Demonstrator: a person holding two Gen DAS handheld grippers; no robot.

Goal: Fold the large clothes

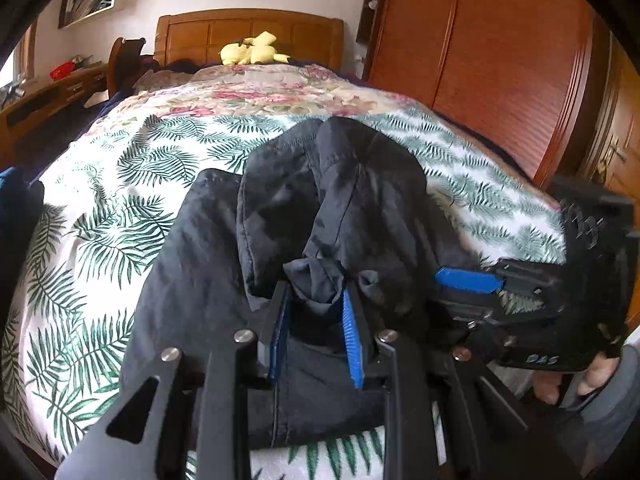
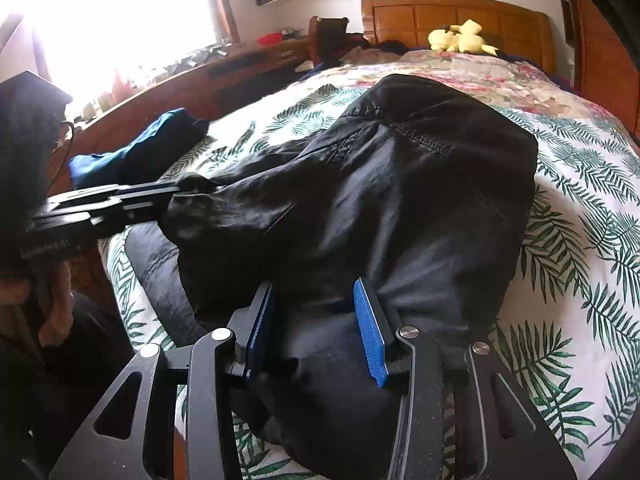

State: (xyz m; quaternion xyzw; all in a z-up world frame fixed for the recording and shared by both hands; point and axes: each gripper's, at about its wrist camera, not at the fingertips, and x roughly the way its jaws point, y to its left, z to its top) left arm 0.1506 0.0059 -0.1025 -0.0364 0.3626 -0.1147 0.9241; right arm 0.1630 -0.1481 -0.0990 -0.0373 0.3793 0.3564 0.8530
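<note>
A large black garment (image 1: 328,208) lies bunched on the leaf-print bedspread (image 1: 120,216). My left gripper (image 1: 314,292) is shut on a bunched fold of the black garment, held between its blue pads. My right gripper shows at the right of the left wrist view (image 1: 466,286), fingers against the garment's edge. In the right wrist view the black garment (image 2: 400,184) fills the middle; my right gripper (image 2: 316,300) has its blue pads apart over the cloth, open. My left gripper (image 2: 188,190) comes in from the left, pinching the garment's corner.
A blue folded garment (image 2: 140,152) lies at the bed's left edge. A yellow plush toy (image 1: 254,50) sits by the wooden headboard (image 1: 248,32). A wooden wardrobe (image 1: 500,60) stands on the right. A desk with clutter (image 2: 240,64) runs along the left under a bright window.
</note>
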